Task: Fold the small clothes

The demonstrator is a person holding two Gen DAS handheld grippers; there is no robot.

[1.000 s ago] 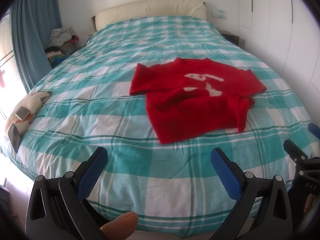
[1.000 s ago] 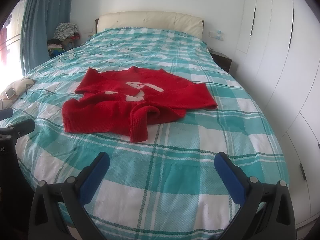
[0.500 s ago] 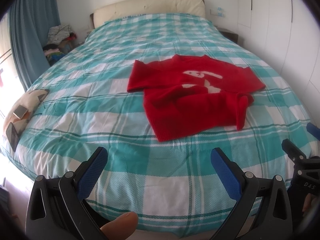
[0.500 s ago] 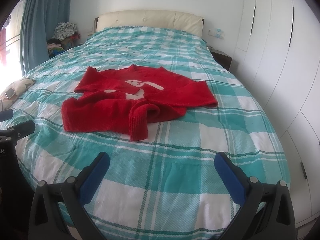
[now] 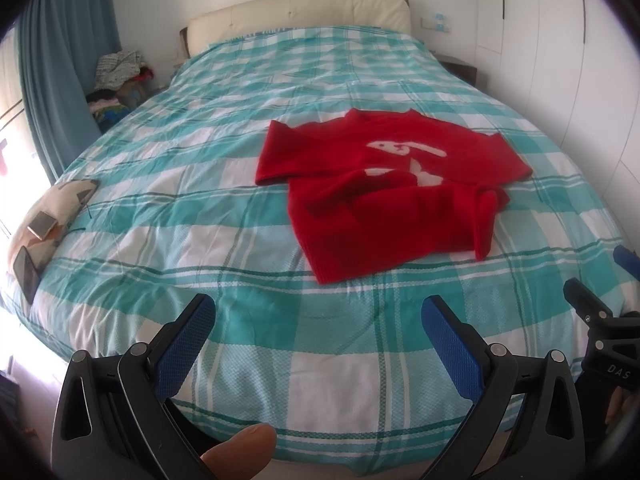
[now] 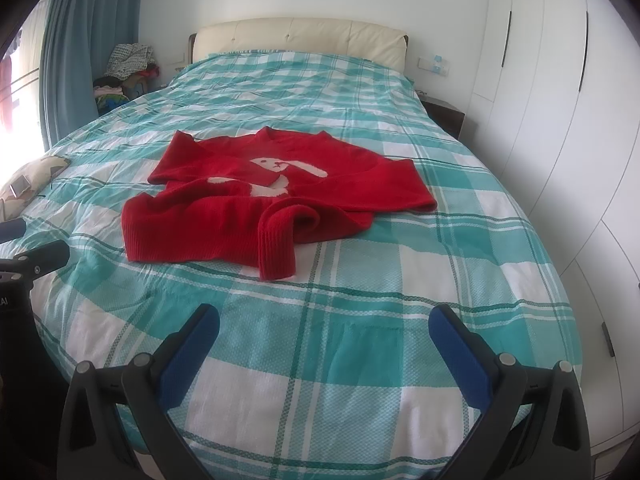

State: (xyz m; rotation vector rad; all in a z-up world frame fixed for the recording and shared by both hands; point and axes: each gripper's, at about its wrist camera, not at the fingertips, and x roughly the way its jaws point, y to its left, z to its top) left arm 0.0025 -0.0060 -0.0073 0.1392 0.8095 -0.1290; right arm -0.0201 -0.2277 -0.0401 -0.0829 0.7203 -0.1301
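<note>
A small red sweater (image 5: 384,196) with a white rabbit on the chest lies spread on the teal-and-white checked bed (image 5: 224,216), one sleeve folded over near its hem. It also shows in the right wrist view (image 6: 256,200). My left gripper (image 5: 316,320) is open and empty, held above the near end of the bed, short of the sweater's hem. My right gripper (image 6: 324,328) is open and empty too, above the near end, to the right of the left one. Its fingers (image 5: 588,300) show at the right edge of the left wrist view.
A patterned cushion (image 5: 52,216) with two phones on it lies at the bed's left edge. A pile of clothes (image 5: 120,76) sits by the blue curtain (image 5: 56,64). White wardrobe doors (image 6: 560,120) and a nightstand (image 6: 444,114) stand to the right. A cream headboard (image 6: 300,38) is at the far end.
Both grippers have drifted slightly; the sweater sits a little lower and nearer in the views. Nothing has been grasped and the sweater has not moved on the bed.
</note>
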